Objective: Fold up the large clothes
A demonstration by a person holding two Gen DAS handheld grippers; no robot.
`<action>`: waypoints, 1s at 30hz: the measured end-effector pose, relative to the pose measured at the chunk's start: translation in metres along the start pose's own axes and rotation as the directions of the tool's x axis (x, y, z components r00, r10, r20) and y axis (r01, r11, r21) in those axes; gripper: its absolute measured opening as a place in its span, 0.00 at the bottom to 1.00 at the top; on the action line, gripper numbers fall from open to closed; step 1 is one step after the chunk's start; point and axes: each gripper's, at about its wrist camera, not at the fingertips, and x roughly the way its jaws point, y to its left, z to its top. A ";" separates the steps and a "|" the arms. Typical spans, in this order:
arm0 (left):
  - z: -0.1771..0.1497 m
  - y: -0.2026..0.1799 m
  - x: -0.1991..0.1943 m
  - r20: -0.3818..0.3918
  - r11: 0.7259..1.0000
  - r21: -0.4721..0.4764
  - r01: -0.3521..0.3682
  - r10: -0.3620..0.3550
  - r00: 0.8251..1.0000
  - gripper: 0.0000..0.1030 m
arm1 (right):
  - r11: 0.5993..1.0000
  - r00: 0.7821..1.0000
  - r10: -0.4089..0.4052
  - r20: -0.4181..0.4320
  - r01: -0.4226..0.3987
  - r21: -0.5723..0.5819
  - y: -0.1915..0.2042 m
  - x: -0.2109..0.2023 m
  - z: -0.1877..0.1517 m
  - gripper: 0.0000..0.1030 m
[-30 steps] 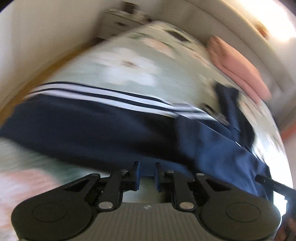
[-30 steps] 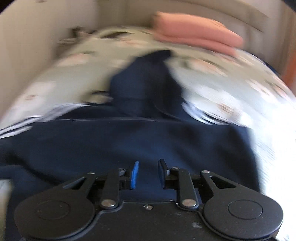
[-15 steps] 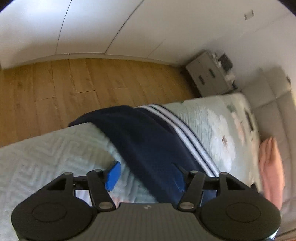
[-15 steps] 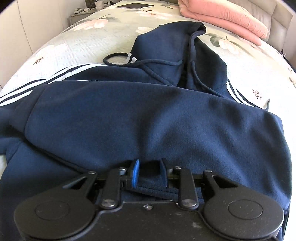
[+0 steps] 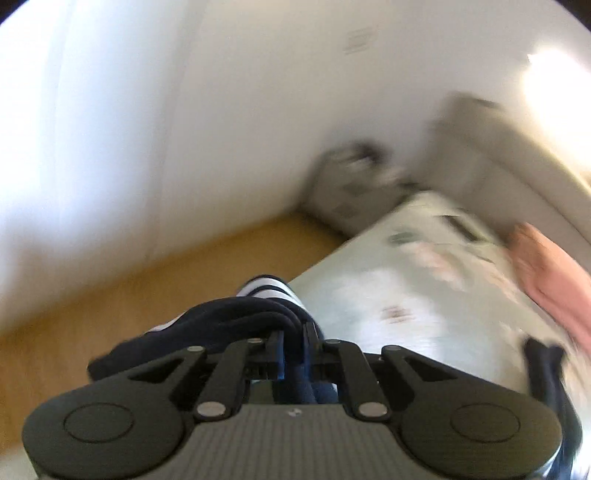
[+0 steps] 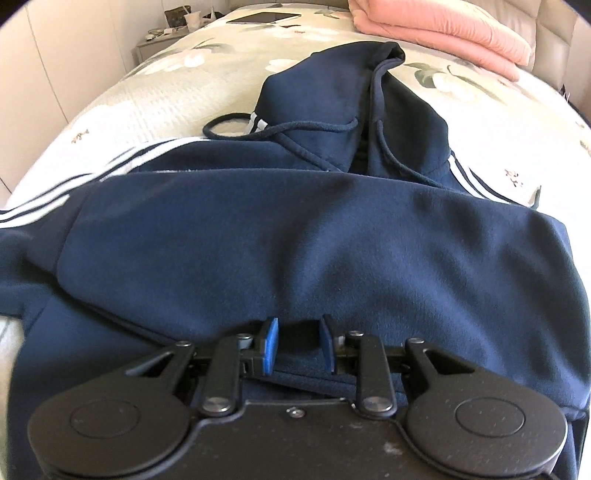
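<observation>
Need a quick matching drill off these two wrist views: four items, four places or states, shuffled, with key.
Items:
1. left gripper
2. right gripper
3. pink blanket
4. tablet

States:
A. folded, at the head of the bed
B. shut on the striped sleeve
C. lying flat on the floral bedspread
D. jaws apart over the hoodie body

Pairs: 1-B, 2-D, 3-A, 4-C
</observation>
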 end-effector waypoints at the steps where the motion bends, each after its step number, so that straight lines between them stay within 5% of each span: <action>1: 0.003 -0.026 -0.017 0.040 0.994 0.096 0.053 -0.057 0.998 0.10 | 0.999 1.000 0.015 -0.004 -0.015 0.031 -0.004 -0.004 -0.001 0.31; 3: 0.000 -0.072 -0.044 0.078 0.954 0.258 0.152 -0.178 0.981 0.10 | 0.996 1.000 0.030 0.005 -0.030 0.082 -0.015 -0.015 -0.004 0.31; 6: -0.023 -0.134 -0.074 0.049 0.851 0.434 0.296 -0.351 0.935 0.10 | 0.990 0.999 0.029 0.014 -0.030 0.141 -0.034 -0.031 -0.014 0.32; 8: -0.058 -0.178 -0.086 -0.052 0.730 0.542 0.416 -0.465 0.884 0.14 | 0.982 1.000 0.005 0.012 -0.007 0.188 -0.053 -0.039 -0.022 0.33; 10: -0.105 -0.218 -0.086 -0.211 0.565 0.644 0.516 -0.517 0.829 0.24 | 0.972 1.000 -0.030 -0.002 0.029 0.231 -0.073 -0.045 -0.031 0.33; 11: -0.130 -0.231 -0.081 -0.271 0.515 0.668 0.537 -0.504 0.820 0.26 | 0.967 0.999 -0.050 -0.010 0.051 0.250 -0.084 -0.049 -0.035 0.33; 13: -0.172 -0.245 -0.064 -0.392 0.463 0.675 0.574 -0.435 0.811 0.26 | 0.957 0.997 -0.076 -0.012 0.077 0.279 -0.100 -0.058 -0.041 0.34; 15: -0.187 -0.243 -0.052 -0.471 0.465 0.653 0.598 -0.369 0.801 0.25 | 0.954 0.997 -0.074 0.010 0.068 0.291 -0.110 -0.069 -0.043 0.35; 18: -0.177 -0.224 -0.054 -0.464 0.512 0.627 0.587 -0.360 0.809 0.25 | 0.961 0.997 -0.031 0.066 0.011 0.275 -0.105 -0.078 -0.033 0.38; 21: -0.156 -0.210 -0.054 -0.418 0.555 0.634 0.539 -0.340 0.842 0.25 | 0.965 0.986 0.083 0.146 -0.116 0.235 -0.077 -0.080 -0.006 0.44; 23: -0.150 -0.203 -0.052 -0.416 0.574 0.630 0.523 -0.319 0.852 0.26 | 0.968 0.972 0.141 0.185 -0.175 0.179 -0.049 -0.075 0.018 0.66; 26: -0.153 -0.195 -0.034 -0.453 0.614 0.592 0.522 -0.283 0.846 0.24 | 0.968 0.949 0.216 0.232 -0.239 0.076 -0.004 -0.058 0.057 0.74; 30: -0.158 -0.184 -0.023 -0.482 0.652 0.544 0.528 -0.273 0.833 0.24 | 0.966 0.944 0.251 0.216 -0.260 0.012 0.042 -0.017 0.096 0.79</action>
